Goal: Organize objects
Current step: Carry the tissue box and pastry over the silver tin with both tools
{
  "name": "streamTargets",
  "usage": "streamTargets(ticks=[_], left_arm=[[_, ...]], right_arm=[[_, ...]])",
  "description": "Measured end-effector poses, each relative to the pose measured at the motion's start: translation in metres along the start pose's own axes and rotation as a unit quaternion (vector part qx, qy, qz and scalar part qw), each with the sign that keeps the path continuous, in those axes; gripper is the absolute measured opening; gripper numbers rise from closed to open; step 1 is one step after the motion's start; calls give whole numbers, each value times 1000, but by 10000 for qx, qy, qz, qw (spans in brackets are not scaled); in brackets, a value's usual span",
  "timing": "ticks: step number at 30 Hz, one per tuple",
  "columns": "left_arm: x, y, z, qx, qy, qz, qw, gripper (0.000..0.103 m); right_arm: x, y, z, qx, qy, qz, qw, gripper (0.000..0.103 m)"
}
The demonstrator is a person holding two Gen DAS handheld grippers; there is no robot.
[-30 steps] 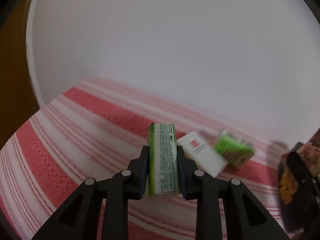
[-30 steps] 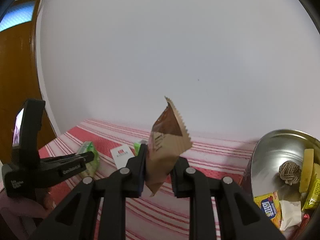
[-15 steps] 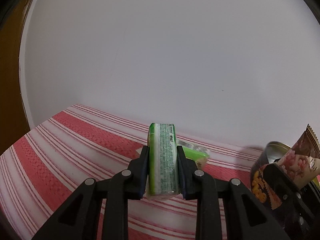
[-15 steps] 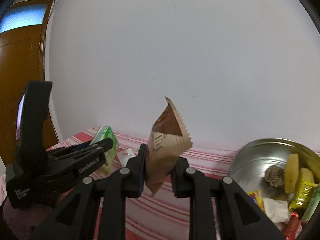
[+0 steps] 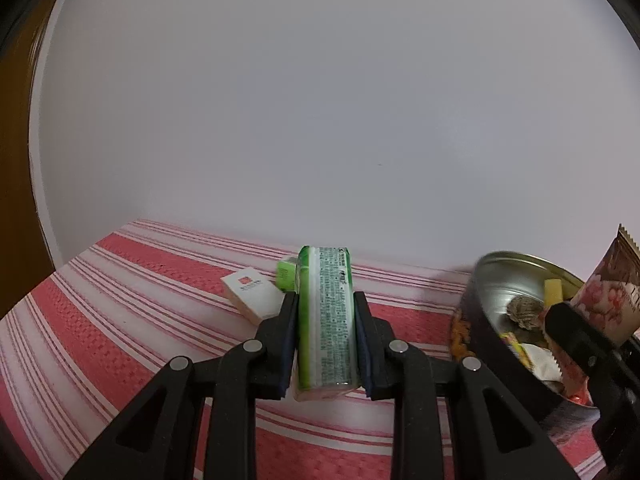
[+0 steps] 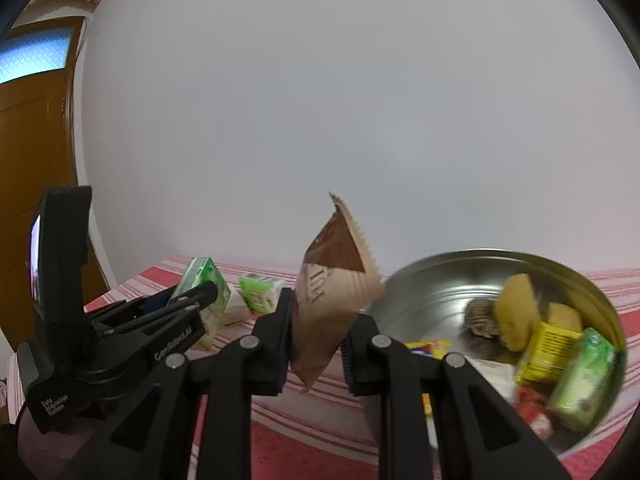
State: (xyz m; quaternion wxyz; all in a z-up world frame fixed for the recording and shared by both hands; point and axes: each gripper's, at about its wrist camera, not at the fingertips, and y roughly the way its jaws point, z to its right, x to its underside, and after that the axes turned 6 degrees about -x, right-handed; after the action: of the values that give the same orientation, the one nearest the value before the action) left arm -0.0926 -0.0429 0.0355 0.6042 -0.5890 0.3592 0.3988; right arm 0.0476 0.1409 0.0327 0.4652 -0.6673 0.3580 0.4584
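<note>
Green pack [image 5: 326,320] clamped in left tool [image 5: 325,340], tin [image 5: 492,280] to its rt.

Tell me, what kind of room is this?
Probably a room in a home. A red-and-white striped tablecloth covers a table by a plain white wall, a brown wooden door stands at the left, and a round metal tin holds snacks.
</note>
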Motion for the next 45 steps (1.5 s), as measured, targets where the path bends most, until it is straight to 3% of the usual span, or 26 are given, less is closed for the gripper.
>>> streamTargets(ticks=[17, 28, 45], left_arm=[[-3, -34, 70, 337, 343, 279, 9985, 28], [-8, -41, 116, 785, 587, 383, 9944, 28], [-2, 1, 166, 885, 935, -39, 9917, 28]], right_arm=[[-5, -75, 62, 610, 148, 410, 9972, 21], [-14, -107, 109, 1100, 488, 652, 9906, 21], [-9, -90, 140, 1487, 537, 156, 9873, 21]])
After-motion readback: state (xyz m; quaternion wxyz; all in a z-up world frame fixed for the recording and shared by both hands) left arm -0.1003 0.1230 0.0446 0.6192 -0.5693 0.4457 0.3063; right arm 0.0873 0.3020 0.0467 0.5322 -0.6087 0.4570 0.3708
